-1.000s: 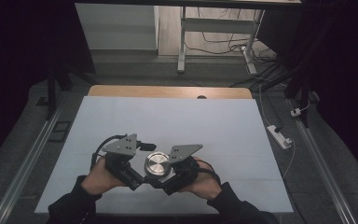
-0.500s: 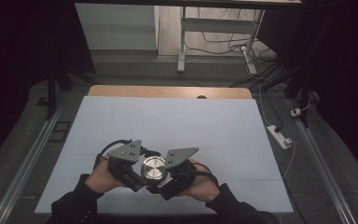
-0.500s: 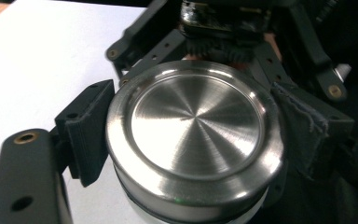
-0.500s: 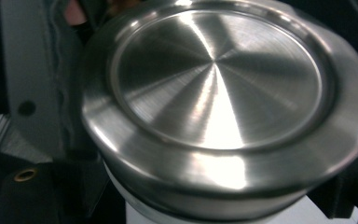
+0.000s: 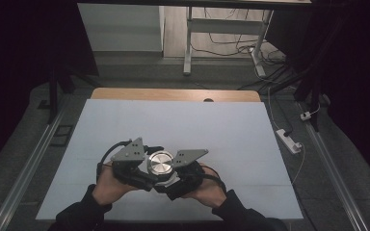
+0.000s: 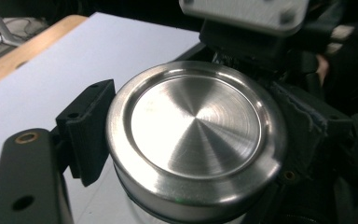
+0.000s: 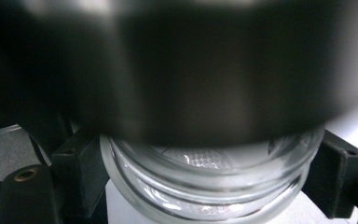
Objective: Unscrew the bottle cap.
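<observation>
A glass jar [image 7: 209, 196] with a round brushed-metal lid [image 5: 160, 163] is held up over the near middle of the white table [image 5: 183, 120]. My left gripper [image 6: 193, 140] is shut on the lid, its ribbed pads [image 6: 87, 125] pressing the lid's rim from both sides. My right gripper [image 7: 209, 179] is shut on the jar's glass body just below the lid, with one black pad [image 7: 77, 172] on each side. In the high view the left gripper [image 5: 144, 168] and the right gripper [image 5: 176, 175] meet at the jar, a hand behind each.
A wooden strip [image 5: 173, 94] runs along the table's far edge. A white power strip [image 5: 289, 139] and cables lie on the floor to the right. Metal rails [image 5: 33, 159] run beside the table, and a table leg [image 5: 188, 43] stands beyond it.
The left gripper moved right to the jar and its jaws closed on the lid. The right gripper kept its hold on the jar.
</observation>
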{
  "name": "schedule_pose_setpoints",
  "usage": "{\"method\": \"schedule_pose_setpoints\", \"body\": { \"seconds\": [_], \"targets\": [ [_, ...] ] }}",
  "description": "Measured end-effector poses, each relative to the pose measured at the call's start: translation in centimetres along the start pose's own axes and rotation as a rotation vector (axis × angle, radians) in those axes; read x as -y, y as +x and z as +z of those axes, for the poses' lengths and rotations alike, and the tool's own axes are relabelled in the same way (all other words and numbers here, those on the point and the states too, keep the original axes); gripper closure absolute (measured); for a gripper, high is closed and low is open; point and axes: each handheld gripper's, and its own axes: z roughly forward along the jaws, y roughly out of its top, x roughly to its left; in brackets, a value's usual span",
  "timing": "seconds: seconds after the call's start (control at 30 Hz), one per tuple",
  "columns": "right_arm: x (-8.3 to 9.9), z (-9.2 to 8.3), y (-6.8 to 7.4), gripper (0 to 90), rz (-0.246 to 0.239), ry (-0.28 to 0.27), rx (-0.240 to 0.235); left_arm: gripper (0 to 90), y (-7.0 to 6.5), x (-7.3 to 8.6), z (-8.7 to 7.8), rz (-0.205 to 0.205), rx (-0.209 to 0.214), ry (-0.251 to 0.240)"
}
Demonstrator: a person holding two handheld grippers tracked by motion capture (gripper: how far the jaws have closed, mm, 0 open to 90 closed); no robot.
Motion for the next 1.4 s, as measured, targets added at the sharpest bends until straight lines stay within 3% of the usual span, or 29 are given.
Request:
{"method": "schedule_pose_setpoints", "body": {
  "seconds": [0.07, 0.2, 0.37, 0.6, 1.07, 1.4],
  "targets": [
    [0.1, -0.1, -0.3, 14.6, 0.005, 0.0, 0.01, 19.6, 0.1, 0.0, -0.3, -0.002, -0.005, -0.007],
    [0.4, -0.6, -1.5, 14.6, 0.029, -0.012, 0.046, 19.6, 0.5, 0.6, -1.0, -0.006, 0.033, -0.033],
    [0.5, -1.7, -2.8, 14.6, 0.051, -0.036, 0.097, 19.7, 0.3, 1.5, 0.2, 0.005, 0.061, -0.004],
    [0.7, -2.7, -4.0, 14.6, 0.07, -0.051, 0.139, 19.7, 0.1, 2.2, 1.0, 0.026, 0.108, -0.012],
    [0.6, -4.4, -5.2, 14.6, 0.087, -0.085, 0.202, 19.8, -0.1, 4.0, 2.6, 0.043, 0.102, 0.036],
    [0.5, -5.0, -5.4, 14.6, 0.086, -0.101, 0.212, 19.8, 0.5, 5.6, 3.9, 0.035, 0.105, 0.054]
  ]
}}
